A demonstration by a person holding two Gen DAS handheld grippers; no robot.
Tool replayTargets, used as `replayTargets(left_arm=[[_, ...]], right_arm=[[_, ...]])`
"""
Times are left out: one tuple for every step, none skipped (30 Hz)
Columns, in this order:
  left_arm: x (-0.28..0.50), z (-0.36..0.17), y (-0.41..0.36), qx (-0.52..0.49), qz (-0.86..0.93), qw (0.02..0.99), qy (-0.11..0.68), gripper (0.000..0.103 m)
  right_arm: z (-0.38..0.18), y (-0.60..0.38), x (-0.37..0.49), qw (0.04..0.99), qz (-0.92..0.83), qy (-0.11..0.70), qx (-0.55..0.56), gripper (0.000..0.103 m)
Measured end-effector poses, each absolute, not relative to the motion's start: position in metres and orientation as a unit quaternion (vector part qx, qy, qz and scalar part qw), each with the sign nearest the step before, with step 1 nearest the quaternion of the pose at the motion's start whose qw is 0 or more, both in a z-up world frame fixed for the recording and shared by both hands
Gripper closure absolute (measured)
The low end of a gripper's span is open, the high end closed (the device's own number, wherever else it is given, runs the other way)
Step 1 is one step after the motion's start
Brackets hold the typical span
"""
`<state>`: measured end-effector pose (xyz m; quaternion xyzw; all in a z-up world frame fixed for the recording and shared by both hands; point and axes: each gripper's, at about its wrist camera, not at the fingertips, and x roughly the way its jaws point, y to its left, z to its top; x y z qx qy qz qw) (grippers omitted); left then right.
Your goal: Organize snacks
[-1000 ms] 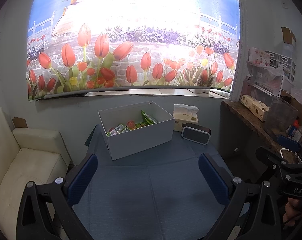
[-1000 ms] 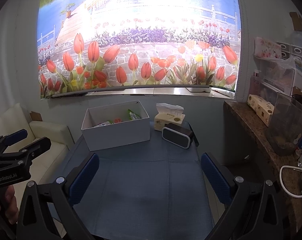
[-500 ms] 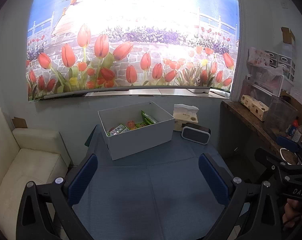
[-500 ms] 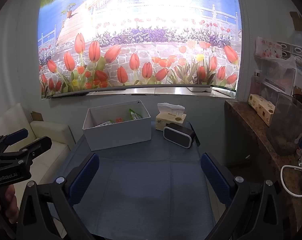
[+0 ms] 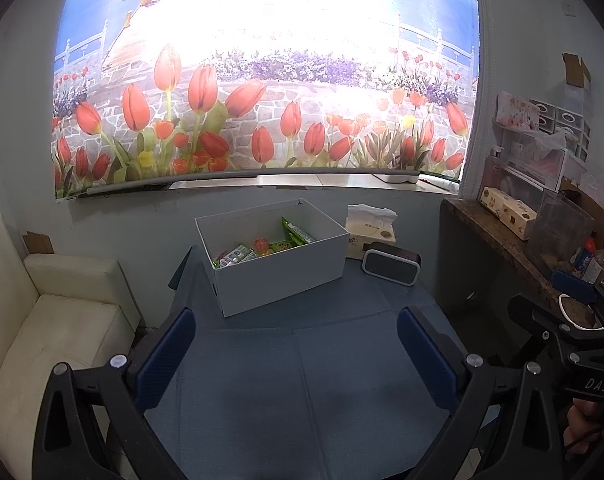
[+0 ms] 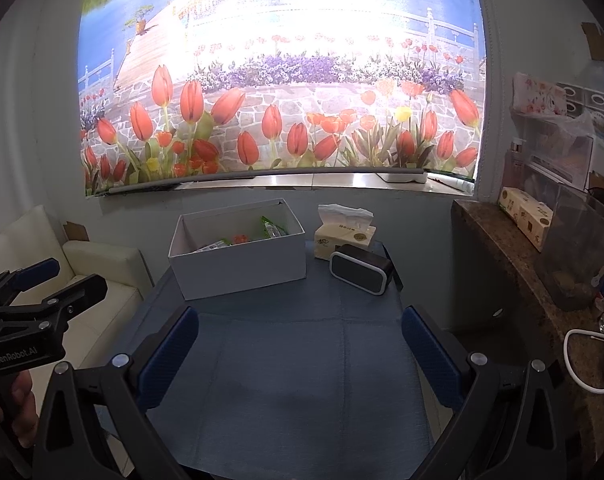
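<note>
A white open box (image 5: 278,268) stands at the far side of the blue-covered table (image 5: 302,380). Inside it lie several snack packets (image 5: 262,246), green and red. The box also shows in the right wrist view (image 6: 242,268) with snacks (image 6: 258,234) inside. My left gripper (image 5: 298,352) is open and empty, held above the table's near half, well short of the box. My right gripper (image 6: 302,352) is open and empty too, to the right of the left one. Each gripper shows at the edge of the other's view.
A tissue box (image 6: 344,238) and a small dark speaker (image 6: 360,272) stand right of the white box. A white sofa (image 5: 50,328) is at the left. A cluttered stone counter (image 6: 542,280) runs along the right. A tulip mural covers the wall behind.
Almost nothing differs. Both grippers stay open and hold nearly still; the right view has drifted very slightly.
</note>
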<state>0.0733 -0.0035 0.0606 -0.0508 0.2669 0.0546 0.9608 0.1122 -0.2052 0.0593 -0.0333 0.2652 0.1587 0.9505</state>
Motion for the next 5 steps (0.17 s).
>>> replayTargets(left_arm=[[0.0732,0.0605,-0.0034,-0.052,0.052,0.961,0.267,0.0],[0.0733,0.0607,-0.0035,-0.053,0.048,0.961,0.266,0.0],[0.0728,0.0606,-0.0036,-0.055,0.046,0.962,0.264,0.0],[0.0721,0.0607,-0.0039,-0.054,0.045,0.962,0.264,0.0],[0.0717,0.0608,-0.0045,-0.053,0.045,0.962,0.264,0.0]], right_arm=[[0.0592,-0.2048,0.1118,0.951,0.158,0.265,-0.034,0.0],[0.0592,-0.2046,0.1119,0.951,0.159,0.265,-0.033,0.0],[0.0591,-0.2047,0.1112,0.95,0.159,0.265,-0.033,0.0],[0.0591,-0.2048,0.1108,0.95,0.159,0.265,-0.032,0.0],[0.0596,-0.2047,0.1105,0.95,0.16,0.265,-0.032,0.0]])
